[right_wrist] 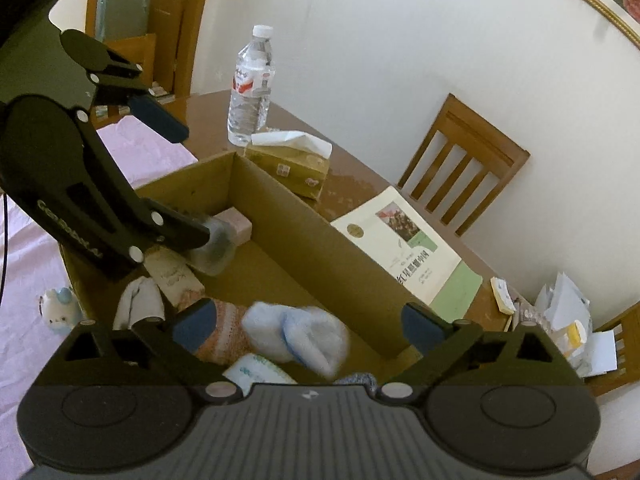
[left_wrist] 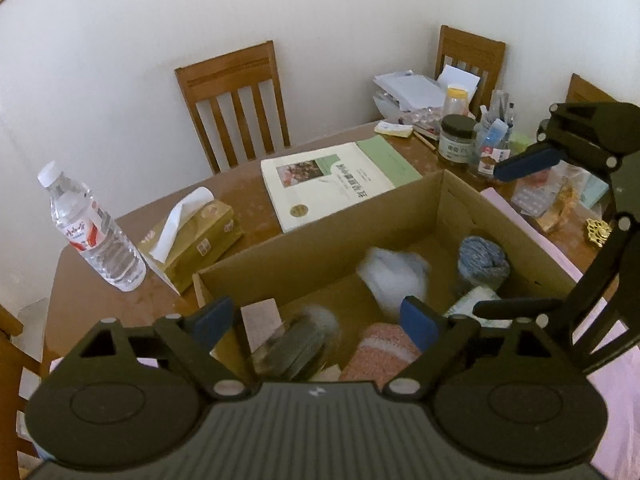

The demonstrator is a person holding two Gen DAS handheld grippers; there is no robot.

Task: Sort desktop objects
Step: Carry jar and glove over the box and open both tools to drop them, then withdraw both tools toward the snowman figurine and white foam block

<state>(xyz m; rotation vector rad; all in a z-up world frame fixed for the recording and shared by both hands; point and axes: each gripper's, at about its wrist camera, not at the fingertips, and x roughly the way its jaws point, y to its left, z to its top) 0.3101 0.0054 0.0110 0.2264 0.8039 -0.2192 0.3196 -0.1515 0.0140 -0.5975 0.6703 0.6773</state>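
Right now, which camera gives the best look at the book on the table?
The left wrist view: the book lies nearly whole beyond the cardboard box. The right wrist view shows it too, but its near edge is hidden behind the box wall.

My left gripper (left_wrist: 316, 322) is black with dark blue pads, and my right gripper (right_wrist: 310, 326) matches it. The cardboard box (left_wrist: 320, 236) is plain brown. Inside it I see a pale blue-and-white fluffy bundle (right_wrist: 298, 334), a sock (left_wrist: 384, 352) in salmon pink with lighter stripes, and a ball of mottled blue-grey yarn (left_wrist: 482, 258). The table (left_wrist: 248, 196) is glossy reddish brown, with a pale pink cloth (right_wrist: 144, 148) over part of it. The book (left_wrist: 336, 184) has a cream cover with a light green band. The tissue box (left_wrist: 200, 236) is gold, its tissue white. The water bottle (right_wrist: 250, 92) is clear with a red-and-white label and white cap.
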